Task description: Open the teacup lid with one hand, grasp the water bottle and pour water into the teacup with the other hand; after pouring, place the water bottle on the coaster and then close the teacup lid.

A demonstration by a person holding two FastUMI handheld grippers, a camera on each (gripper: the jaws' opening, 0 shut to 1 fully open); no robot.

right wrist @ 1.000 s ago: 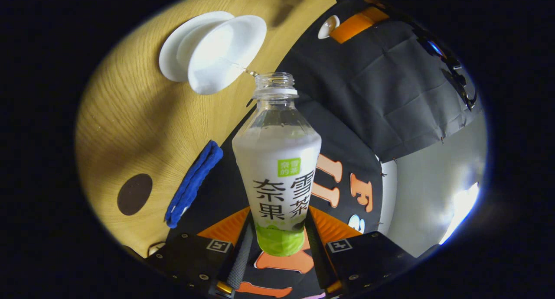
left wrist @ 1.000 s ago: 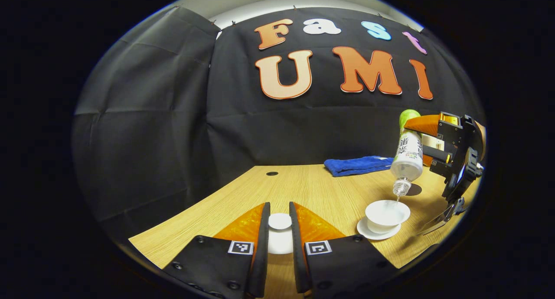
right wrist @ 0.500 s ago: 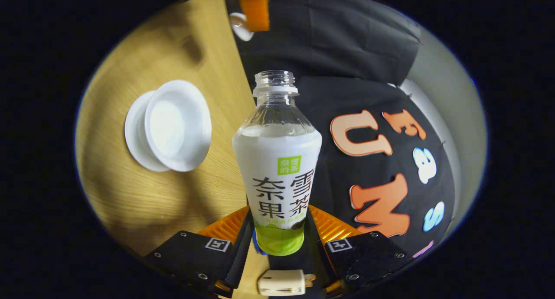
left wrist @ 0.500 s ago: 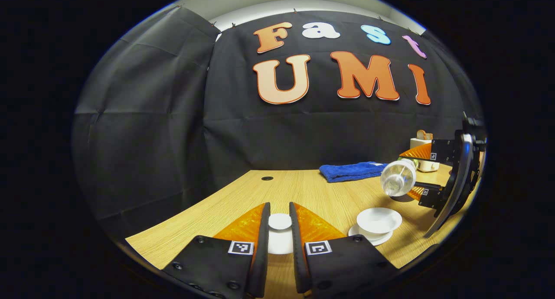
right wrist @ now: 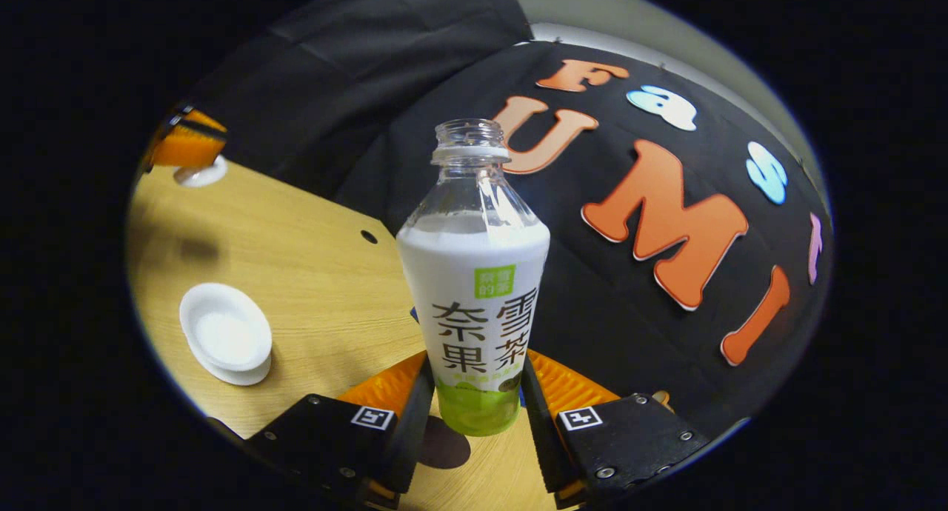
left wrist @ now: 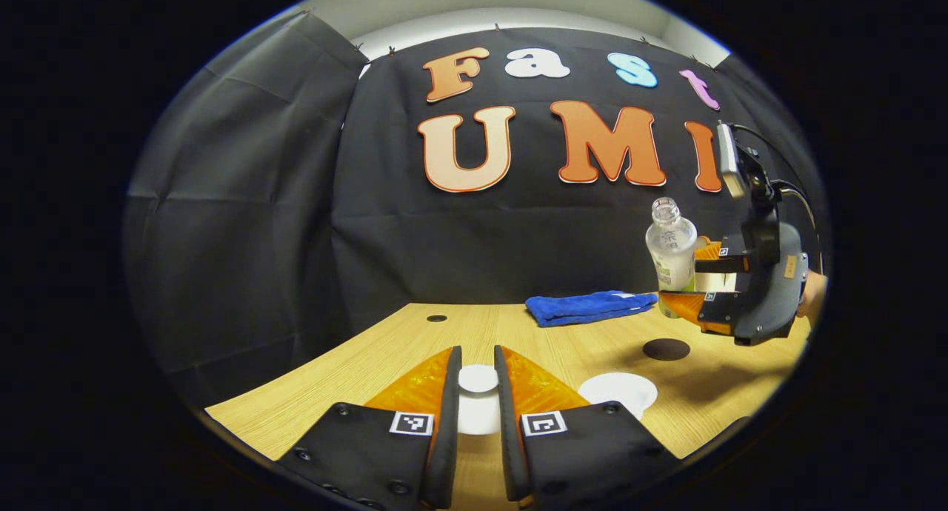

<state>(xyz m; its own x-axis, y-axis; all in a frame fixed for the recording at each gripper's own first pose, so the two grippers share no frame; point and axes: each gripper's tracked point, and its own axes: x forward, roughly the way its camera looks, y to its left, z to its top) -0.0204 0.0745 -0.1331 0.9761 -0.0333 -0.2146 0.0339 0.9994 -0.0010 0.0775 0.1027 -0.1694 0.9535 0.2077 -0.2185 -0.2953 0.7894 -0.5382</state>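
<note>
Coaster: bare top, open air above. Teacup near its front-left; towel behind. Table left side: open.

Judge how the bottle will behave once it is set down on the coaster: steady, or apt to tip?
The bottle is tall and tapers to a narrow base, so it probably tips easily if nudged. It has no cap, so a knock would likely spill. The coaster looks flat and wide enough, which should help.

Right hand-held gripper clamps upright water bottle; teacup lidless.
</note>
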